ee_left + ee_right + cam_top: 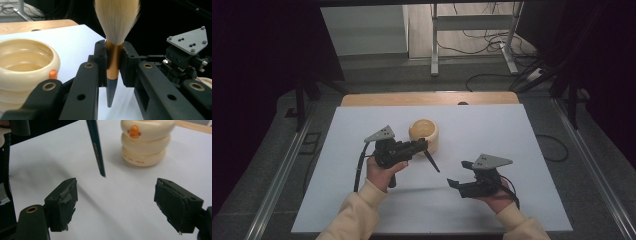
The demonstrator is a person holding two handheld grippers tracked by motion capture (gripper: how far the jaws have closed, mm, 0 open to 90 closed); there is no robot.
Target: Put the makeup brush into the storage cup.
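My left gripper point(114, 62) is shut on a brush point(113, 58), its pads clamping the gold ferrule. The white bristle tuft point(117, 17) stands past the jaws and the dark pointed handle point(432, 161) slants down toward the sheet. In the high view the left gripper point(421, 145) sits right beside a cream ribbed pot point(424, 133) with an orange spot point(134, 131). My right gripper point(459, 173) hovers low at the near right, open with nothing between its fingers point(62, 202). Ahead of it hang the brush handle point(97, 147) and, farther on, the pot point(146, 142).
A white sheet point(492, 135) covers most of the table; a wooden edge point(427, 98) shows at the back. Dark curtains flank both sides. Cables and a metal frame point(472, 35) lie on the floor beyond. The right gripper's grey plate point(190, 40) shows in the left gripper view.
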